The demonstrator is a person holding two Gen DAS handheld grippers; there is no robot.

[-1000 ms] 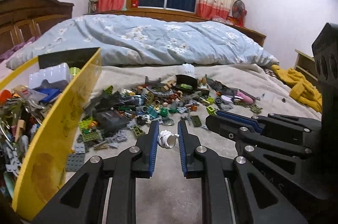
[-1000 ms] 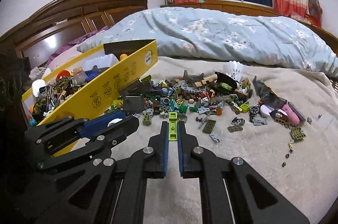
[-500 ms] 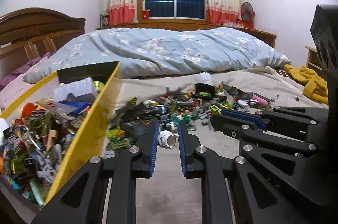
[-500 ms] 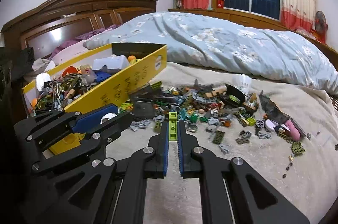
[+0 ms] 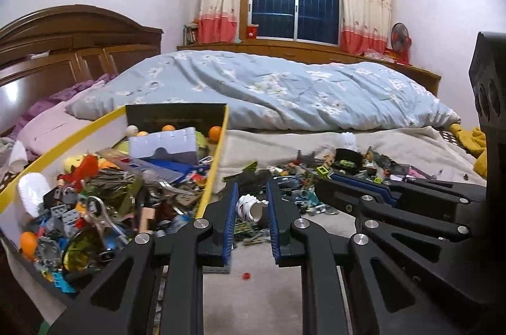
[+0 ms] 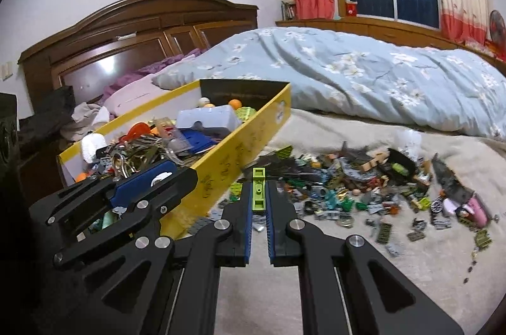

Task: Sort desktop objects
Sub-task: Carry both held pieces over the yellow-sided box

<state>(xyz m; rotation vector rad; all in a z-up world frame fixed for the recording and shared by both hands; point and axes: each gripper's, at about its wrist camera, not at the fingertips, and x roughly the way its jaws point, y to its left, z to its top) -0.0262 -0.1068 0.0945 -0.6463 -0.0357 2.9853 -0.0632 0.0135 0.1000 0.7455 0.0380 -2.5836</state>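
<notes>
Our left tongs [image 5: 251, 208] are narrowed onto a small white ridged piece [image 5: 249, 207], pinched between the blue pads so it cannot drop on the way over. Our right tongs [image 6: 259, 199] are nearly closed on a slim lime-green brick [image 6: 258, 191], which stands up lengthwise between the pads, gripped by its flat sides because that is the steadiest hold for so thin a part. We take both as loads on their way to the yellow box [image 6: 240, 151].

That box is our landmark. It lies on the bed just left of both tongs, its long yellow wall facing us, already heaped with toys, bricks, orange balls and a pale blue block [image 5: 163, 143]. The left tongs sit right beside its near wall; the right tongs are a little further out.

To the right of the box, spread over the beige blanket [image 6: 363, 278], lies the pile of loose bricks [image 6: 348, 186] left to sort. Beyond the box, a blue flowered quilt [image 5: 284, 88] is bunched along the bed.

We judge the next move to be carrying both pieces over the wall and letting go.
</notes>
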